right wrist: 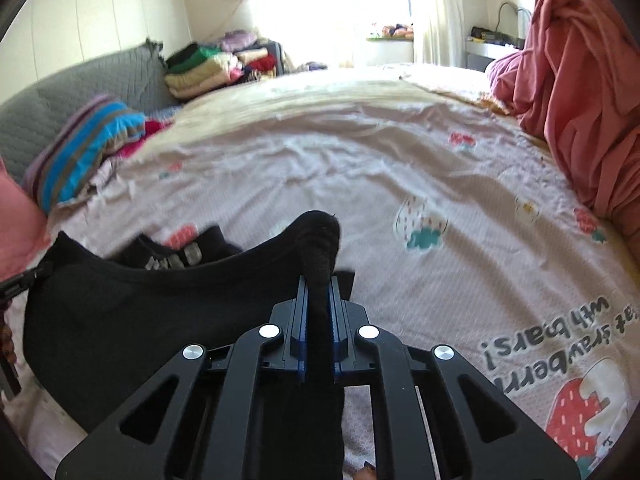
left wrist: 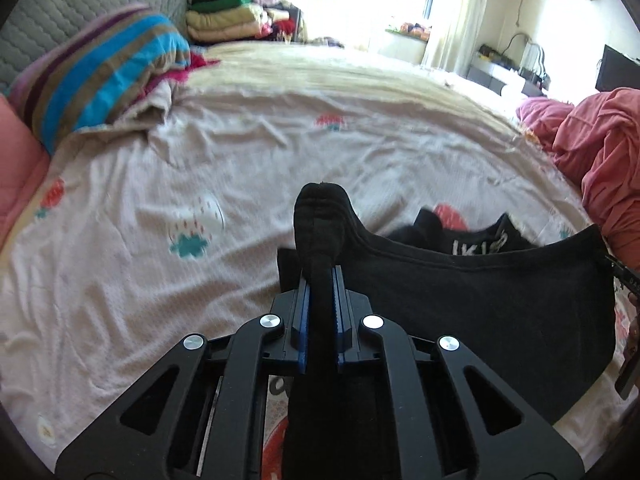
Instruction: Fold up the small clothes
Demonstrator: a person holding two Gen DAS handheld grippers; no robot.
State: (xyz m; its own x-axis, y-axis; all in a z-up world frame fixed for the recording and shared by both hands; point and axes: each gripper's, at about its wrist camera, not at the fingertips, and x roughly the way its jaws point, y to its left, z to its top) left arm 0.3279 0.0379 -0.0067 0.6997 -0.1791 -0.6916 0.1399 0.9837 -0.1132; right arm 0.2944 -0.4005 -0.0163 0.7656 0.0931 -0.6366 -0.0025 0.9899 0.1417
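A small black garment [left wrist: 480, 304] with white lettering hangs stretched between my two grippers above the bed. My left gripper [left wrist: 320, 280] is shut on a bunched corner of it, which sticks up past the fingertips. My right gripper [right wrist: 319, 284] is shut on the opposite corner; the cloth [right wrist: 140, 312] spreads to its left. In the left wrist view the right gripper's tip [left wrist: 624, 272] shows at the far right edge. In the right wrist view the left gripper's tip [right wrist: 16, 280] shows at the far left edge.
The bed sheet [left wrist: 200, 184] is pale pink with strawberry prints. A striped folded blanket [left wrist: 104, 76] and stacked clothes [left wrist: 224, 16] lie at the back left. A pink duvet [right wrist: 580, 80] is heaped at the right. A grey headboard [left wrist: 60, 12] stands at the left.
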